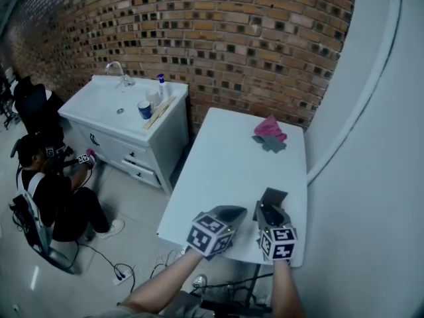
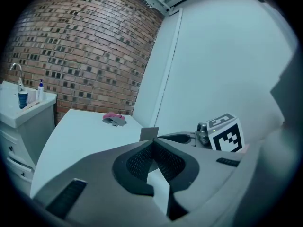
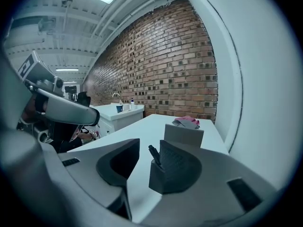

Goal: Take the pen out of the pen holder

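Observation:
The grey box-shaped pen holder (image 1: 273, 197) stands near the front of the white table (image 1: 225, 158). My right gripper (image 1: 271, 212) is just in front of it, jaws open. In the right gripper view the holder (image 3: 183, 135) is straight ahead, and a dark pen end (image 3: 154, 153) shows between the open jaws of my right gripper (image 3: 150, 145), close to the right finger's pad; I cannot tell whether they touch. My left gripper (image 1: 237, 211) hovers left of the holder. In its own view my left gripper (image 2: 152, 142) is shut on nothing, with the holder (image 2: 149, 133) just beyond its tip.
A pink and grey cloth (image 1: 269, 130) lies at the table's far end. A curved white wall (image 1: 371, 144) runs along the table's right side. A white sink cabinet (image 1: 126, 111) stands to the left. A person (image 1: 53, 191) sits on the floor beside it.

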A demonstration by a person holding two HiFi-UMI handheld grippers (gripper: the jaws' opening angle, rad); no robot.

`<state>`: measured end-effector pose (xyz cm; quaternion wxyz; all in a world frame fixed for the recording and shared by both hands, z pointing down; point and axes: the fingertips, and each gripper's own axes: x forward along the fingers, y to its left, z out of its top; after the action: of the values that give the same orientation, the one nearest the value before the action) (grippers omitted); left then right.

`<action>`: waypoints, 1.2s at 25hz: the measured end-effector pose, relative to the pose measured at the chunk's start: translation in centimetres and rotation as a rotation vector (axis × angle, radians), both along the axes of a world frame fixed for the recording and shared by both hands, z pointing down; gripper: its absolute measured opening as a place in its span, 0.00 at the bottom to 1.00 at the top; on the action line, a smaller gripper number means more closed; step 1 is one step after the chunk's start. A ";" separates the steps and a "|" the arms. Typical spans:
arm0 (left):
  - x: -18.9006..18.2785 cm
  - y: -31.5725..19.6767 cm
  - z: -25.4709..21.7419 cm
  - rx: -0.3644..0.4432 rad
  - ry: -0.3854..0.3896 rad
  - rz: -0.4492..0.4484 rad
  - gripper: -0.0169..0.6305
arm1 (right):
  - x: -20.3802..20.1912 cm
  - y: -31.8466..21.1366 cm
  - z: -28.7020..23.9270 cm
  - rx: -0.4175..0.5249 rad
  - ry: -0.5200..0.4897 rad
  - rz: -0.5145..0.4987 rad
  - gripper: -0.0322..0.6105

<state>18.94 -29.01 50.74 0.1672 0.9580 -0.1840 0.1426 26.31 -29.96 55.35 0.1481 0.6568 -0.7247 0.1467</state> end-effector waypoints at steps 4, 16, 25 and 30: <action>-0.8 -0.3 0.4 -0.009 -0.010 -0.017 0.03 | -0.1 -1.2 1.8 -0.037 0.041 0.015 0.27; -1.8 -0.9 1.4 -0.026 -0.012 -0.046 0.03 | 1.0 -2.3 3.3 -0.072 0.121 0.035 0.19; -1.8 -0.7 0.5 -0.018 0.003 -0.030 0.03 | 0.9 -1.5 -0.2 -0.008 0.098 0.044 0.15; -1.6 -0.6 -1.0 0.002 0.031 -0.017 0.03 | 0.9 -0.7 -4.0 0.065 0.076 0.058 0.15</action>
<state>17.35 -29.56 49.77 0.1702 0.9587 -0.1896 0.1261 27.18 -30.62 51.35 0.1495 0.6872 -0.7035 0.1024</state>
